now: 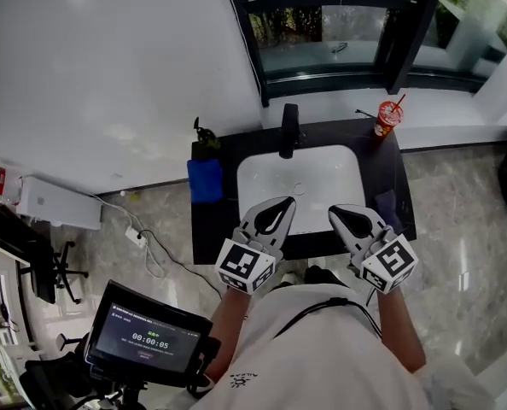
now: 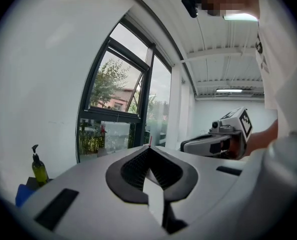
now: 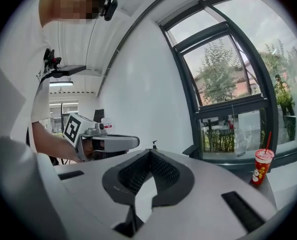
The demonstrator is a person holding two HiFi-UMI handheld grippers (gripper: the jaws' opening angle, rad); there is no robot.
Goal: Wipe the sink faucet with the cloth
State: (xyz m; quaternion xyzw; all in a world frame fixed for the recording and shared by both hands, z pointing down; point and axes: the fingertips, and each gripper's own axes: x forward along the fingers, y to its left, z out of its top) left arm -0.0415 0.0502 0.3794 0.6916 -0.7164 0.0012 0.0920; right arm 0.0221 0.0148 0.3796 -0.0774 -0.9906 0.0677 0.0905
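Sink [image 1: 275, 186] below, L gripper [image 1: 285, 203] tips together, empty, R gripper [image 1: 335, 213] likewise.

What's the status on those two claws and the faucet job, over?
Left gripper shut, empty; right gripper shut, empty. Blue cloth on counter left of sink, untouched. Faucet unobstructed; red cup off to its right.

- Daylight from the window [image 1: 339, 32] lights the white wall [image 1: 108, 75] and sink [image 1: 275, 186] brightly and evenly; shadows are soft.
- The marble floor [image 1: 467, 259] shows pale glare streaks.
- Both gripper views are fisheye: lines bow, corners go black; a ceiling lamp [image 2: 229, 90] glows in the left one.
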